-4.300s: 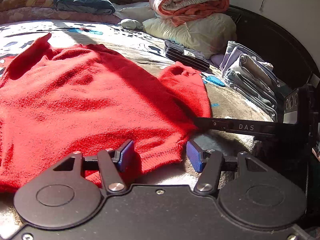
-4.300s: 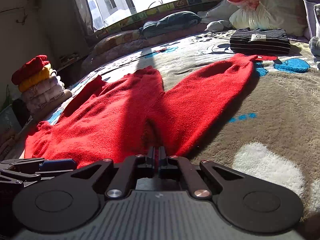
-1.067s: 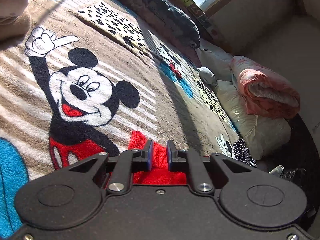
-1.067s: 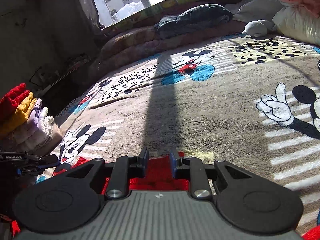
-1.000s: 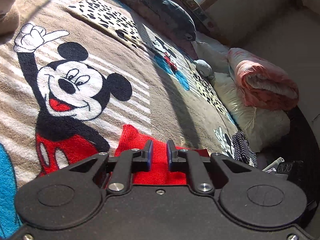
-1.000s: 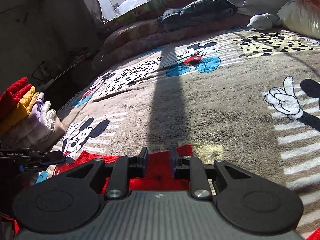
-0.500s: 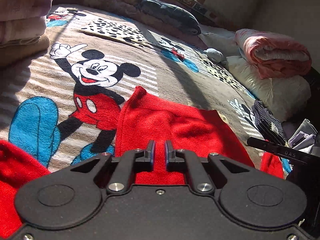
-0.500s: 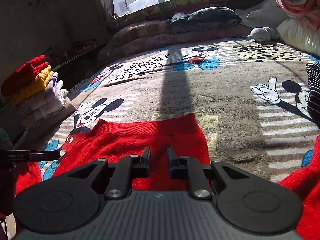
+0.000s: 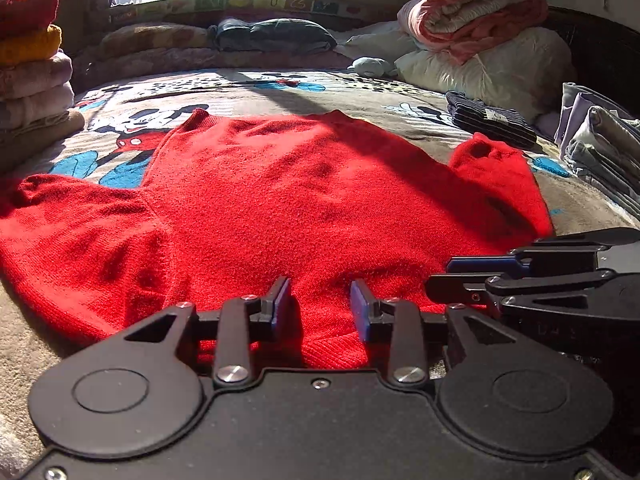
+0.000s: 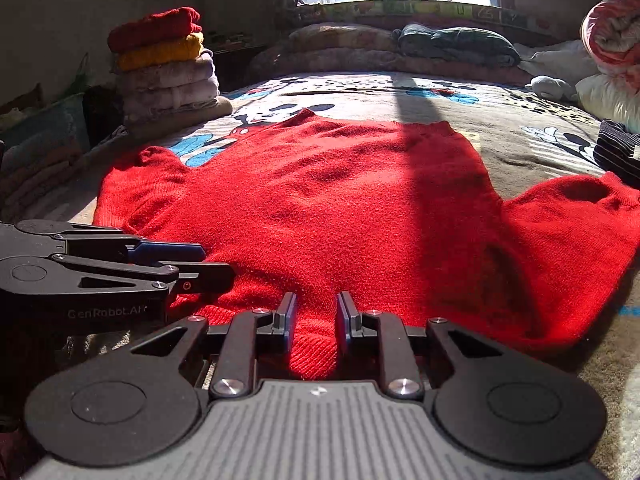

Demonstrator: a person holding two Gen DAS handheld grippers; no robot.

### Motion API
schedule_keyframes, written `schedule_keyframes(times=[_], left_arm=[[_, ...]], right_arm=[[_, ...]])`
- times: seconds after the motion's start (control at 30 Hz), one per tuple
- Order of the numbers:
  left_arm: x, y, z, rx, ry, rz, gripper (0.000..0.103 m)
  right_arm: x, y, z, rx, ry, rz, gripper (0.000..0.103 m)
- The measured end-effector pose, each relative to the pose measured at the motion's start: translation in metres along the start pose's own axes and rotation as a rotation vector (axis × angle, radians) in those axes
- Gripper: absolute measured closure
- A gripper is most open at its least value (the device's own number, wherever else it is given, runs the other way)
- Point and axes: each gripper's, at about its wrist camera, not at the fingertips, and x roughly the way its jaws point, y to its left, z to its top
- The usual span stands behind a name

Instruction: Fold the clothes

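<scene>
red knit sweater (image 9: pixel 304 196) spread flat on cartoon-print fleece blanket (image 9: pixel 404 104) of the bed, sleeves out to both sides. left gripper (image 9: pixel 320 304) & right gripper (image 10: pixel 314 314) side by side at near hem, both released w/ jaws apart, hem fabric btwn fingers. stack of folded knitwear (image 10: pixel 164 68) at far left.

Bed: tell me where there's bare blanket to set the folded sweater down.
Free: the blanket between the red sweater and the far pillows. Crowded: the folded stack at the left edge, the striped garment and grey pile at the right.
</scene>
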Motion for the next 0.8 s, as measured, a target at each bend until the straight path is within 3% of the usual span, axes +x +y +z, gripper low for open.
schedule_keyframes(times=[0.07,0.13,0.2,0.33,0.4,0.47,0.5,0.63,0.67,0.77,0.8], left_arm=[[-0.008,-0.008,-0.006,0.034,-0.023,0.020,0.065],[-0.015,-0.011,-0.008,0.053,-0.046,0.038,0.057],[-0.022,-0.015,-0.011,0.073,-0.070,0.056,0.056],[-0.036,-0.021,-0.015,0.112,-0.118,0.092,0.054],[-0.028,-0.016,-0.022,0.079,-0.052,0.070,0.046],[-0.019,-0.010,-0.027,0.035,0.019,0.045,0.044],[-0.023,-0.009,-0.025,0.028,0.016,0.050,0.046],[-0.053,0.004,-0.009,-0.017,-0.168,0.152,0.049],[-0.053,0.011,-0.008,-0.032,-0.170,0.179,0.049],[-0.034,0.032,-0.012,-0.090,-0.052,0.228,0.051],[-0.032,0.033,-0.014,-0.094,-0.042,0.225,0.045]], right_arm=[[-0.018,0.006,-0.008,-0.026,-0.027,-0.019,0.074],[-0.028,0.010,-0.013,-0.049,-0.074,-0.045,0.069],[-0.024,0.008,-0.017,-0.047,-0.048,-0.048,0.058],[-0.034,0.006,-0.018,-0.028,-0.086,-0.043,0.059],[-0.037,0.005,-0.018,-0.018,-0.097,-0.038,0.059],[-0.024,-0.002,-0.022,0.032,-0.009,-0.037,0.061],[-0.026,-0.003,-0.023,0.053,-0.029,-0.036,0.061],[-0.048,-0.001,-0.018,0.057,-0.127,-0.021,0.061],[-0.050,-0.003,-0.018,0.065,-0.130,-0.022,0.061],[-0.047,-0.012,-0.023,0.109,-0.103,-0.024,0.061],[-0.046,-0.016,-0.024,0.128,-0.096,-0.021,0.061]])
